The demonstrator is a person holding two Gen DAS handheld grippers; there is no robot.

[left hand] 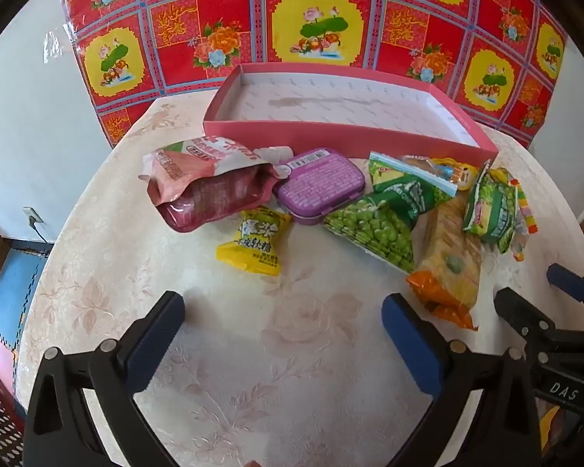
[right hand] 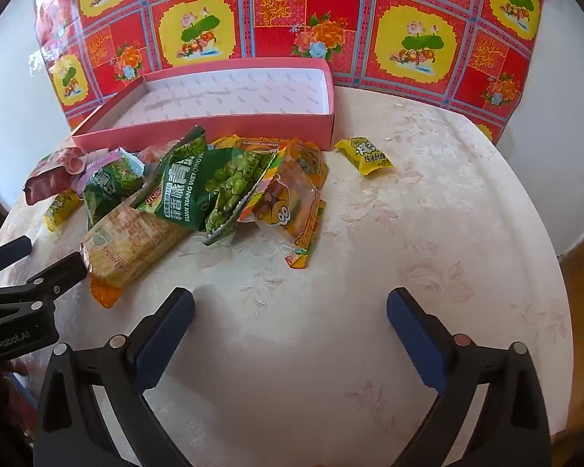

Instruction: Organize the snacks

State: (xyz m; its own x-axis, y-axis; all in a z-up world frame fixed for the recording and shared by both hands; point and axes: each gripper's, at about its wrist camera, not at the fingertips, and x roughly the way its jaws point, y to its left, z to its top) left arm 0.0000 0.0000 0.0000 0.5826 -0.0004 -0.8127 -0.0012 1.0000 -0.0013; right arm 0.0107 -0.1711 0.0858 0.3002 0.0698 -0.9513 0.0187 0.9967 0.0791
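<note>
The left gripper (left hand: 283,321) hovers over bare table (left hand: 292,389), its two blue-padded fingers (left hand: 157,336) spread wide with nothing between them. The right gripper (right hand: 291,319) hangs the same way, fingers (right hand: 167,329) released and empty, tilted steeply down at the cloth-covered table.

Just beyond the left fingers lies a small yellow candy packet (left hand: 253,243), apart from the rest. It looks light and crinkly, and would probably be easiest to pinch across its puffed middle. Behind it sit a purple tin (left hand: 318,185), rigid and likely slick, best gripped across its short sides, and a soft pink pouch (left hand: 210,186) lying on its side.

To the right is a heap: a green pea bag (left hand: 377,225), a long cracker sleeve (left hand: 451,268) with orange crimped ends, likely brittle inside so a gentle hold around the middle suits it, and a second green bag (left hand: 490,210). In the right view a clear gummy packet (right hand: 288,206) leans on the heap, and another yellow candy (right hand: 364,154) lies alone near the box corner.

The pink box (left hand: 331,136) stands empty at the far side of the table, its near wall touching the snacks.
</note>
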